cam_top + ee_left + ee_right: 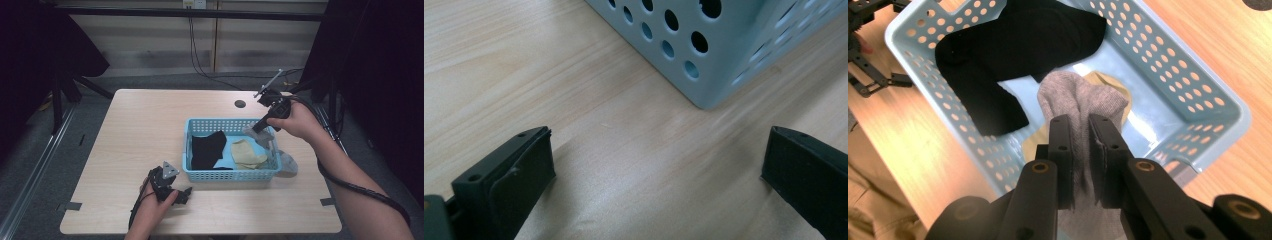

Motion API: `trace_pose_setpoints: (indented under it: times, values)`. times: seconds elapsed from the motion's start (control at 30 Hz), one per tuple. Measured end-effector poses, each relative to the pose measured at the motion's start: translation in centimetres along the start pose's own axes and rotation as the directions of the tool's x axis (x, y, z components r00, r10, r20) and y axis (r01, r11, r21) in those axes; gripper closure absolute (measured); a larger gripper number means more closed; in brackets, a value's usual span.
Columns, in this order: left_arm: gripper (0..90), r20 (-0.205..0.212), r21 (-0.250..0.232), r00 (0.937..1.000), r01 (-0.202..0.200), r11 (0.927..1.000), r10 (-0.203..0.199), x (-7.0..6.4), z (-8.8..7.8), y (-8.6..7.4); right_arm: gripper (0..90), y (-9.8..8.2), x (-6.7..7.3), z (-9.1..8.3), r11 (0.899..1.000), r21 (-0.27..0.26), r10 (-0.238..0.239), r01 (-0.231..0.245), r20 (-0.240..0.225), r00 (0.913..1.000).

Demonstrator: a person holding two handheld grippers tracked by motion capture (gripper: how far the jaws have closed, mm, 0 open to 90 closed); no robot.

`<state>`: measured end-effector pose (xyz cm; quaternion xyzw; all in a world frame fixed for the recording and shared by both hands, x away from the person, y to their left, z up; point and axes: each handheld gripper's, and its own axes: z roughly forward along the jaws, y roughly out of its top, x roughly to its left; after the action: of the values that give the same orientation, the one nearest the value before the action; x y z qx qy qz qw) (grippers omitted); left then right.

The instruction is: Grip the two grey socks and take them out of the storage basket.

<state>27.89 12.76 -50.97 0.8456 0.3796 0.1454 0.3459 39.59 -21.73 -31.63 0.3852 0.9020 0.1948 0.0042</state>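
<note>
Your right gripper (1080, 135) has its jaws clamped on a grey sock (1079, 97), which bunches up just beyond the tips and hangs below them. Under it sits the blue basket (1198, 107), with a black sock (1013, 45) off to the left and a beige sock (1108, 80) directly behind the grey one. From above, the grey sock (270, 142) drapes over the basket's right rim. Your left gripper (659, 165) rests on the table (524, 65), jaws wide apart with nothing between them, a basket corner just ahead.
</note>
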Motion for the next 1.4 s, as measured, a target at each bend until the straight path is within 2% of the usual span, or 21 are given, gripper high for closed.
trace_pose_setpoints:
  times: [0.13,0.37,0.5,0.73,0.93,1.4]
  values:
    - [0.0,0.0,0.001,1.0,0.0,1.0,0.0,0.0,0.0,0.0,80.9,-0.1,-0.1,-1.2,1.0,-0.002,-0.003,0.003,0.013,0.9999]
    - [0.0,0.001,0.003,1.0,-0.003,1.0,0.003,0.0,0.0,0.0,80.9,-1.2,-0.6,-3.3,1.0,-0.026,0.018,-0.017,0.031,0.9994]
    - [0.0,0.0,0.003,1.0,-0.003,1.0,0.003,0.0,0.0,0.0,80.8,-2.0,-1.3,-4.6,0.999,-0.038,0.033,-0.031,0.038,0.9987]
    - [0.0,0.0,0.0,1.0,-0.003,1.0,0.003,0.0,0.0,0.0,80.8,-3.7,-2.4,-5.9,0.996,-0.054,0.067,-0.064,0.055,0.9962]
    - [0.0,-0.001,0.001,1.0,-0.002,1.0,0.002,0.0,0.0,0.0,80.7,-5.4,-3.4,-5.8,0.993,-0.063,0.103,-0.099,0.051,0.9934]
    - [0.0,-0.002,0.002,1.0,-0.002,1.0,0.002,0.0,0.0,0.0,80.5,-8.7,-5.0,-4.0,0.987,-0.078,0.14,-0.138,0.024,0.9899]
